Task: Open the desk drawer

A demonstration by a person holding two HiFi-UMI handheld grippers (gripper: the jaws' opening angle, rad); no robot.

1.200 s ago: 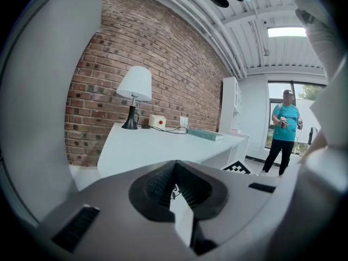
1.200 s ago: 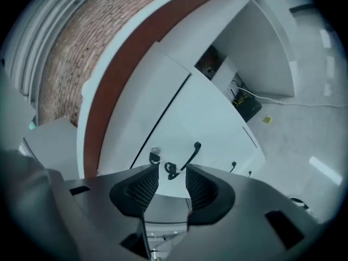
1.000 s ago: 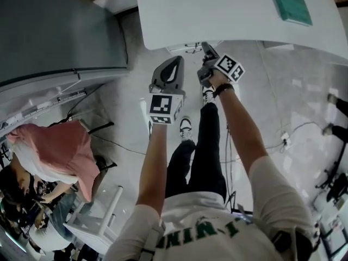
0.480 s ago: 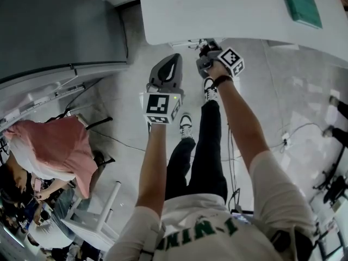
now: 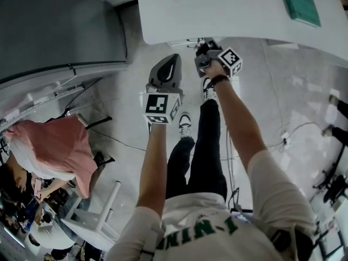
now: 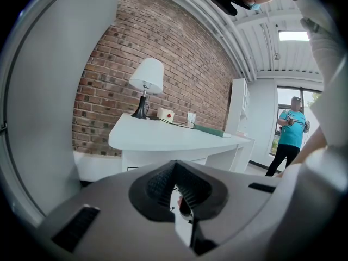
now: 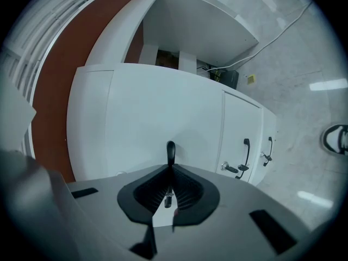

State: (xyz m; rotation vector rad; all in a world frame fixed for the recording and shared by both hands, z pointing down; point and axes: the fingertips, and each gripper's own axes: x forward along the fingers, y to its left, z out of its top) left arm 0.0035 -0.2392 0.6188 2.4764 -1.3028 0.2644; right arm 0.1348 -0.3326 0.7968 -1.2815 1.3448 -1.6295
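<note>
Two grippers show, each of grey plastic with black ribbed pads and one cube (image 5: 159,106) of black-and-white square markers. The right gripper (image 5: 206,50) reaches under the front edge of the desk (image 5: 217,10). Its jaws have just been closing and now pinch the handle (image 7: 171,150) of the drawer (image 7: 163,107). The handle is a thin black bar standing off a smooth white front just below the desktop. The left gripper (image 5: 171,64) hangs in front of the desk, apart from it and beside the right one. Its pads are together with nothing between them.

Three black handles show under the desk: the gripped one and two other handles (image 7: 246,152). These two are curved bars on narrow white fronts off to one side, each with a small metal fitting next to it.

The desk is one matte white slab with a rounded edge. On it stand one lamp (image 6: 147,80) with a white shade and black base, and one cream box (image 6: 165,113) with a round red button. One flat green book (image 5: 299,1) and one black cable (image 6: 182,124) also lie on it. Behind the desk is a red brick wall (image 6: 163,53).

Past the desk's far end stands one person in teal (image 6: 290,140). Well away from the desk, at the head view's left, is one person in pink (image 5: 51,151).

Two black-and-white shoes (image 5: 186,125) stand on the glossy grey floor (image 5: 272,102) before the desk. Green letters on the wearer's white shirt (image 5: 201,232) are upside down and cut off, so they cannot be read.
</note>
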